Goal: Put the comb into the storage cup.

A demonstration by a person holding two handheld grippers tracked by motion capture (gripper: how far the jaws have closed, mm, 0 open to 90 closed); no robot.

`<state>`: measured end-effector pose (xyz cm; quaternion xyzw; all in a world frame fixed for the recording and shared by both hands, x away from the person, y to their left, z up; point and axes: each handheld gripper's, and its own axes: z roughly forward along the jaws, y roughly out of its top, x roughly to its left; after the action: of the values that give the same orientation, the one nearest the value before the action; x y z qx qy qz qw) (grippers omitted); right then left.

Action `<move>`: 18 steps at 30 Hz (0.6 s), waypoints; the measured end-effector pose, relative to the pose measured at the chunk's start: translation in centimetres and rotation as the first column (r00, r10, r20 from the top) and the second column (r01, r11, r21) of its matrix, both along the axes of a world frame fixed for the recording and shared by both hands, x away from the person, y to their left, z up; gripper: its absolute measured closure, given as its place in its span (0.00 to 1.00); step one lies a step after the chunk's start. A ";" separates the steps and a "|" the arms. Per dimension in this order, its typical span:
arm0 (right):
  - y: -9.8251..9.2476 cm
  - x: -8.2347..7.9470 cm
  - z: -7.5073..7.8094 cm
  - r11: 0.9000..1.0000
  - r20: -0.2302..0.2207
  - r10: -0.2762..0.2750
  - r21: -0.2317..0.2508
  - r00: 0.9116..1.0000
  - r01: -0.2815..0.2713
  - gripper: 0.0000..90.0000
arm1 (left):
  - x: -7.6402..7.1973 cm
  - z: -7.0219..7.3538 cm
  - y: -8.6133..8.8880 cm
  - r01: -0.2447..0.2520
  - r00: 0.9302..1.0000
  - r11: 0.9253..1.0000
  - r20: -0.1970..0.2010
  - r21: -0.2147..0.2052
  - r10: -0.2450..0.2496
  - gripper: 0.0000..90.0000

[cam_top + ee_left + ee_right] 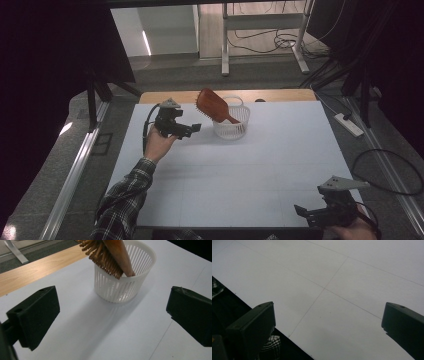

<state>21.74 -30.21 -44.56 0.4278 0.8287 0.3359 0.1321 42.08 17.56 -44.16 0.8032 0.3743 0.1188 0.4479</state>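
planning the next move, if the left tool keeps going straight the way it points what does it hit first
Probably the white basket: it sits ahead of the open left tool, between its jaws' line, with the wooden hairbrush leaning in it. Bare table lies between; depth is unclear.

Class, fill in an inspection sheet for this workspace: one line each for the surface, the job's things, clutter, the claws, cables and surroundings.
Surface: white table top with faint seam lines; a wooden strip shows along its far edge.
Job's things: wooden hairbrush stands tilted in the white slotted basket, bristle head sticking out above the rim.
Clutter: nothing seen on the table.
Claws: left claw open, empty, held beside the basket and apart from it; right claw open, empty, at the near right corner.
Cables: black cable trails from the left claw; more cables lie on the floor behind, plus a power strip at right.
Surroundings: dim room, white table legs behind, dark stands at both sides.
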 end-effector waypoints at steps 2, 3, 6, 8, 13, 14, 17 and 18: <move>0.0 0.0 0.0 1.000 0.003 -0.003 -0.001 1.000 0.003 0.00 | -0.2 -0.1 0.2 -0.002 1.000 1.000 -0.001 0.003 0.002 0.00; 0.0 0.0 0.0 1.000 0.005 -0.006 0.000 1.000 0.006 0.00 | -0.4 -0.1 0.3 -0.003 1.000 1.000 -0.004 -0.001 0.003 0.00; -0.1 -0.1 0.1 1.000 0.015 -0.012 0.005 1.000 0.012 0.00 | -0.7 -0.2 0.5 -0.005 1.000 1.000 -0.008 0.004 0.005 0.00; -0.1 -0.1 0.1 1.000 0.019 -0.016 0.008 1.000 0.016 0.00 | -1.0 -0.3 0.6 -0.005 1.000 1.000 -0.012 0.000 0.005 0.00; -0.2 -0.2 0.2 1.000 0.039 -0.021 0.002 0.999 0.021 0.00 | -1.8 -0.3 0.7 -0.005 1.000 1.000 -0.015 -0.002 0.005 0.00; -0.2 -0.2 0.2 1.000 0.045 -0.020 -0.003 0.999 0.020 0.00 | -1.9 -0.3 0.8 -0.002 1.000 1.000 -0.016 -0.001 0.002 0.00; -0.2 -0.2 0.2 1.000 0.045 -0.022 -0.011 0.999 0.022 0.00 | -2.5 -0.4 0.8 -0.005 1.000 1.000 -0.017 0.000 0.005 0.00; -0.2 -0.2 0.1 1.000 0.045 -0.022 -0.013 0.999 0.022 0.00 | -2.6 -0.4 0.8 -0.004 1.000 1.000 -0.018 -0.001 0.004 0.00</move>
<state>21.57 -30.36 -44.41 0.4283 0.8230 0.3383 0.1572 39.46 18.37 -44.52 0.8033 0.3799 0.1120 0.4447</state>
